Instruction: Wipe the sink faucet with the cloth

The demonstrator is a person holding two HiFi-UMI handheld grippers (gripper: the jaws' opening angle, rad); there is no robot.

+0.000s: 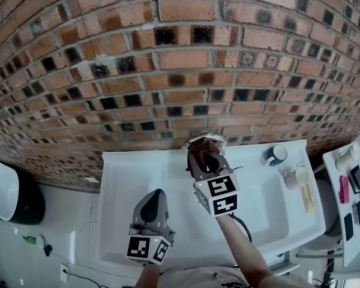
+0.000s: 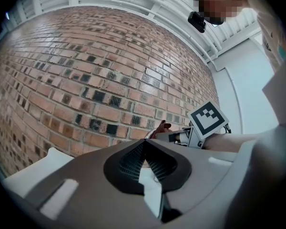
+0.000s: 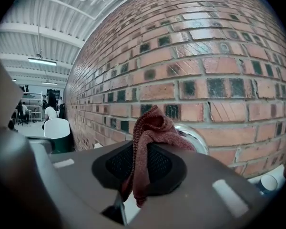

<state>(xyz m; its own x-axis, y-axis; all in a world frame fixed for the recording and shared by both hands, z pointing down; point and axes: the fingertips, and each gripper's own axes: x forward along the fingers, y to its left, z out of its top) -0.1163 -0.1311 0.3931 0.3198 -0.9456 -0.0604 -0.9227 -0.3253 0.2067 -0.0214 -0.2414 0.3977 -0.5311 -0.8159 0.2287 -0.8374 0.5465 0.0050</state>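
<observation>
1. Step in hand: judged to be the wipe itself, at or just short of contact; the right gripper (image 1: 204, 156) is at the far edge of the sink (image 1: 123, 179), up against the faucet (image 3: 194, 136).
2. Right gripper: jaws closed on the cloth (image 3: 150, 128) — a reddish-brown knit; a bunched fold stands above the jaws and a tail hangs below them.
3. Faucet: chrome, at the far middle of the sink, close against the brick wall (image 1: 180, 59); the cloth lies in front of it, and whether it is touching or just beside cannot be told.
4. Left gripper (image 1: 155, 195): over the near part of the sink, apart from the faucet; jaws together, holding nothing; judged idle.
5. Next move calls for pressing the bunched fold onto the chrome and rubbing along and around the spout; the grip must stay firm so that the cloth does not slip out — only a narrow fold is exposed, so the jaws themselves may knock the metal.
</observation>
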